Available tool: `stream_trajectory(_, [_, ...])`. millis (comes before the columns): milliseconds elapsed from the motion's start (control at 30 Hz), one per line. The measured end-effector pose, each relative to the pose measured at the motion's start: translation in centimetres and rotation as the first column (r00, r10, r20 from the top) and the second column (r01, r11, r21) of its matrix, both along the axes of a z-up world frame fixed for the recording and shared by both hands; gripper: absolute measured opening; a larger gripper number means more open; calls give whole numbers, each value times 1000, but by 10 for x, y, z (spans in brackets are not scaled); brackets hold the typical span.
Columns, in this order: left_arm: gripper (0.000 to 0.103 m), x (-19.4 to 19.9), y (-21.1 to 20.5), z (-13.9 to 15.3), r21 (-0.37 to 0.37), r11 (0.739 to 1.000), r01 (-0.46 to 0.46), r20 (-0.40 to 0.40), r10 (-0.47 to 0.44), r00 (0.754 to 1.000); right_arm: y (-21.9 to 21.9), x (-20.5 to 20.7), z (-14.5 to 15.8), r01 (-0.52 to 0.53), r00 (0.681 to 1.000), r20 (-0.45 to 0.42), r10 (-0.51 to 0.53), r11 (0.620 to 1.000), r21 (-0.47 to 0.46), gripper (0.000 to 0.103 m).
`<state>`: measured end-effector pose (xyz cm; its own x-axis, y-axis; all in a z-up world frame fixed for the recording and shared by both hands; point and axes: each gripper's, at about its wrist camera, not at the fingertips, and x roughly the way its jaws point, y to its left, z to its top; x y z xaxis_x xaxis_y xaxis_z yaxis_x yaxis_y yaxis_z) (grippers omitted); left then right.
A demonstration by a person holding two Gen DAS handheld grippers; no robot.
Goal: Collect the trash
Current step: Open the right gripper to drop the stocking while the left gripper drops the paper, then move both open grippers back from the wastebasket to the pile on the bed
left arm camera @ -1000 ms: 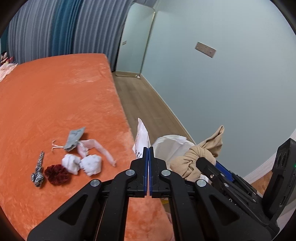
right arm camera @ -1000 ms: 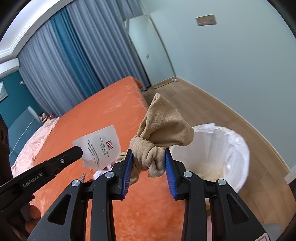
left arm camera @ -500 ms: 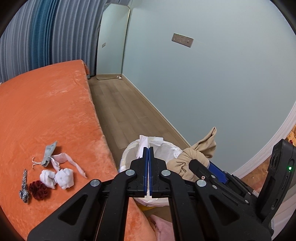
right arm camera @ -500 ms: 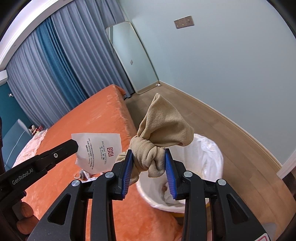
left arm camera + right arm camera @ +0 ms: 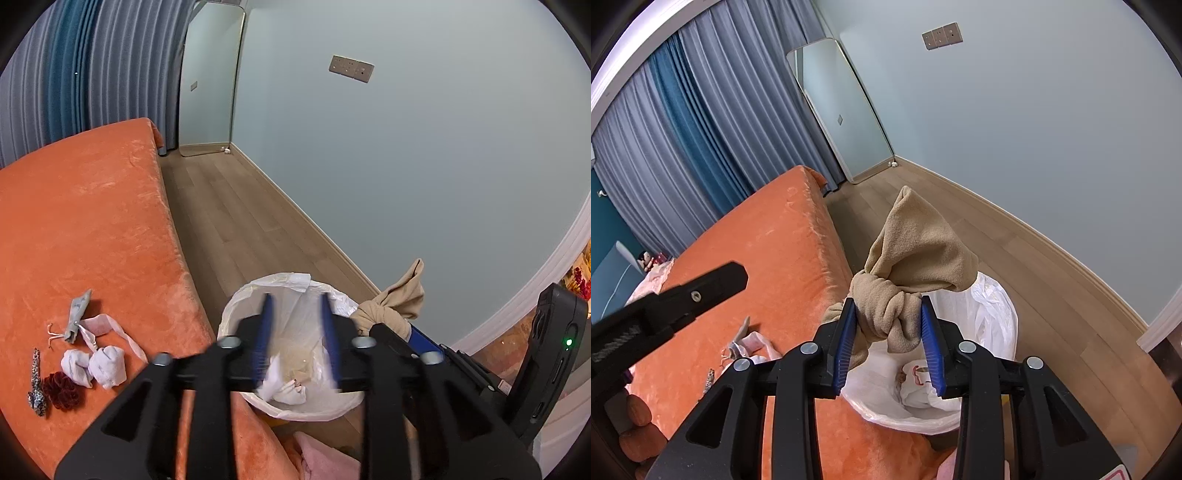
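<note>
Released from the opening left gripper (image 5: pixel 298 334), whose jaws now hold nothing, the white paper (image 5: pixel 271 380) is seen inside the lined bin (image 5: pixel 236 317), while the knotted tan cloth (image 5: pixel 908 273) is kept clamped by the right gripper (image 5: pixel 888 345) above it, so one piece is judged collected.

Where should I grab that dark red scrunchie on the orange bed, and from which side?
Take the dark red scrunchie across its puffy ring from straight above. It lies flat on the orange bed, with a leopard-print band close on one side and white wads on the other, so a sideways approach would likely snag those.
</note>
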<state>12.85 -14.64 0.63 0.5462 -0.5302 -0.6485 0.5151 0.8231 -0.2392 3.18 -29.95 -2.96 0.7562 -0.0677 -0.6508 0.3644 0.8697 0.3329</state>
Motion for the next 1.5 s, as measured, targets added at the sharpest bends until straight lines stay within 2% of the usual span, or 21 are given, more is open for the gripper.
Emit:
stream_trajectory(367, [36, 9, 9, -12, 25, 999, -35, -33, 35, 999, 1, 17, -3, 4, 1000, -14, -4, 1000, 2, 37])
stream_trajectory(433, [36, 11, 13, -14, 28, 999, -43, -37, 44, 998, 3, 20, -4, 3, 1000, -18, -3, 1000, 2, 42])
stream_trajectory(633, [36, 15, 23, -17, 28, 997, -66, -47, 67, 997, 6, 24, -5, -2, 1000, -20, 2, 1000, 3, 43])
stream_trajectory(867, [36, 13, 37, -19, 22, 996, -89, -54, 90, 994, 12, 22, -8, -17, 1000, -25, 17, 1000, 0, 49])
stream_trajectory(1200, [36, 7, 72, -23, 10, 990, -141, -71, 142, 987, 43, 19, -11, -64, 997, -35, 65, 998, 5, 50])
stream_trajectory(1500, [40, 4, 113, -28, 4, 978, -210, -88, 210, 974, 78, 22, -10, -124, 991, -39, 124, 992, -2, 50])
